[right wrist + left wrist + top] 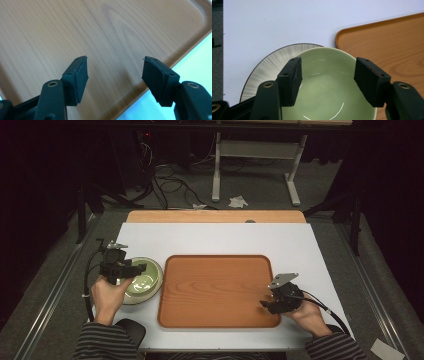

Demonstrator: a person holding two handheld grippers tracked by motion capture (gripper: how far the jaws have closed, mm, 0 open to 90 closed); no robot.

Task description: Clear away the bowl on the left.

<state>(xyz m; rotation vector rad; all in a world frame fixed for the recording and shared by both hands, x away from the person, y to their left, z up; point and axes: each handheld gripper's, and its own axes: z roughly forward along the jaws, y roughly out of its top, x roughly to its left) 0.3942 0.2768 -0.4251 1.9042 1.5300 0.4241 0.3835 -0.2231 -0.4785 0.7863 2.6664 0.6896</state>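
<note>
From the high view, the left hand point(107, 292) came in from the bottom left in a striped sleeve and held the left gripper point(131, 268) over the green bowl point(145, 281), pointing toward the tray point(218, 291). The bowl stood on the white bench point(220, 237), just beside the tray's left edge. The right hand point(311, 315) held the right gripper point(266, 304) low over the tray's near right corner. From up there the spread of either gripper's jaws was hard to make out.

In the left gripper view, the jaws stood wide apart above the bowl point(324, 82), one on each side of its hollow, holding nothing. The bowl was pale green and glossy inside (with a grey streaked outer wall and a dark rim), and its near part was cut off by the frame. A corner of the tray point(387, 47) lay to the right.

In the right gripper view, the jaws were spread apart and empty above the wood-grain tray point(75, 32); a strip of the bench point(195, 67) showed beyond the tray's rim.
</note>
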